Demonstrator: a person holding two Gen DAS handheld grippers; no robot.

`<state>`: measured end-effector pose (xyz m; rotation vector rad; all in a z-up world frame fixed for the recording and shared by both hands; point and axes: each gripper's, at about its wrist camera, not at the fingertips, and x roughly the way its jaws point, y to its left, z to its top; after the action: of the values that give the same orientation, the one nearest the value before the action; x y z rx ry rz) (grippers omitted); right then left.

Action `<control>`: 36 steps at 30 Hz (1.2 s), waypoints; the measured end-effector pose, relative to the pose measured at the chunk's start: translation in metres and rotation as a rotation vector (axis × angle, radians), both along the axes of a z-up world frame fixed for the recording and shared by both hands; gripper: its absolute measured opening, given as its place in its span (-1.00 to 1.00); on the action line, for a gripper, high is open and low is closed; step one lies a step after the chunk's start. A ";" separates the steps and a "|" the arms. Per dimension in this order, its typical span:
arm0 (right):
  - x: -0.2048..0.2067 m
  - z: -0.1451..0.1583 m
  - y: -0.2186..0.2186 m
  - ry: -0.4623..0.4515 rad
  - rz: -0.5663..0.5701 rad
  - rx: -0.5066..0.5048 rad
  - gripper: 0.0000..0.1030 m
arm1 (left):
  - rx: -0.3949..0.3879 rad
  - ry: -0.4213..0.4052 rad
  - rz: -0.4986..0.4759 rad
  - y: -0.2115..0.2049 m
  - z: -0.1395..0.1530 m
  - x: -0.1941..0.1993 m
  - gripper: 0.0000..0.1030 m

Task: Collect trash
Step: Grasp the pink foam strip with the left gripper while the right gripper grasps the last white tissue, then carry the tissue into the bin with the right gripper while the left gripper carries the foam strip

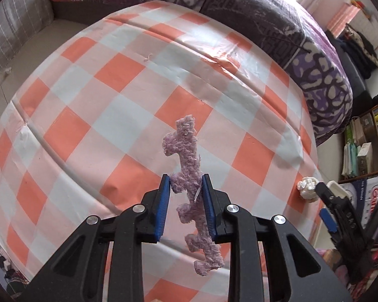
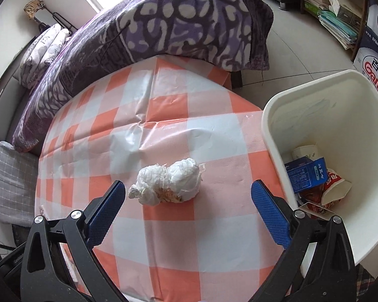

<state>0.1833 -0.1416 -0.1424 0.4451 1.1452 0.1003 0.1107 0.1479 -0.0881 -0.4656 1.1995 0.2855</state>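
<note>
The left gripper [image 1: 186, 196] clamps a purple fuzzy scrap [image 1: 190, 183], lifted off the checked table [image 1: 88, 115]. The right gripper [image 2: 187, 201], jaws wide, hovers over a crumpled white wad [image 2: 167, 185] lying just beside the white bin [image 2: 277, 115]; next it probably needs to close on that wad.

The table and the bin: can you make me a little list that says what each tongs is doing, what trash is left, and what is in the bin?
left tongs: shut on a fuzzy purple scrap, held up above the checkered tablecloth
right tongs: open, over a crumpled white wad, not touching it
trash left on table: the white wad
bin: white, beside the table's edge
in the bin: a blue carton, a paper cup, a red and white wrapper
</note>
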 end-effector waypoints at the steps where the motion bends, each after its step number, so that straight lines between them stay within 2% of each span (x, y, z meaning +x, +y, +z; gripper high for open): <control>1: 0.002 -0.003 0.003 0.000 -0.002 -0.005 0.86 | -0.009 -0.006 -0.002 0.002 0.001 0.001 -0.49; 5: 0.008 -0.009 0.015 -0.034 0.012 -0.041 0.86 | 0.043 -0.045 -0.020 0.005 0.011 0.003 -0.49; 6: 0.009 -0.010 0.017 -0.046 0.019 -0.045 0.81 | 0.054 -0.055 -0.020 0.008 0.013 0.003 -0.49; 7: 0.009 -0.009 0.020 -0.055 0.029 -0.053 0.71 | 0.065 -0.061 -0.017 0.011 0.015 0.002 -0.49; 8: 0.010 -0.009 0.022 -0.059 0.039 -0.069 0.44 | 0.075 -0.065 -0.012 0.013 0.015 0.002 -0.49; 10: 0.009 -0.008 0.028 -0.064 0.069 -0.094 0.11 | 0.082 -0.067 -0.001 0.021 0.016 0.000 -0.49; 11: 0.010 -0.008 0.029 -0.063 0.077 -0.089 0.01 | 0.079 -0.067 0.005 0.024 0.016 -0.001 -0.49; 15: 0.004 -0.001 0.039 -0.083 0.118 -0.050 -0.08 | 0.098 -0.088 0.029 0.032 0.022 -0.006 -0.49; 20: -0.010 0.033 0.056 -0.210 0.176 -0.024 -0.09 | 0.190 -0.185 0.055 0.034 0.044 -0.012 -0.49; 23: -0.022 0.061 0.067 -0.323 0.211 -0.059 -0.08 | 0.259 -0.255 0.071 0.030 0.060 -0.015 -0.49; 26: -0.037 0.087 0.076 -0.443 0.228 -0.127 -0.08 | 0.349 -0.318 0.088 0.022 0.075 -0.018 -0.49; 29: -0.050 0.104 0.080 -0.526 0.224 -0.208 -0.08 | 0.408 -0.365 0.095 0.014 0.087 -0.021 -0.49; 36: -0.060 0.123 0.068 -0.565 0.193 -0.226 -0.07 | 0.451 -0.411 0.065 -0.010 0.096 -0.025 -0.49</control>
<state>0.1234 -0.0731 -0.0190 0.0884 0.6285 0.2456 0.0859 0.1381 0.0083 -0.1556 0.6906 0.4772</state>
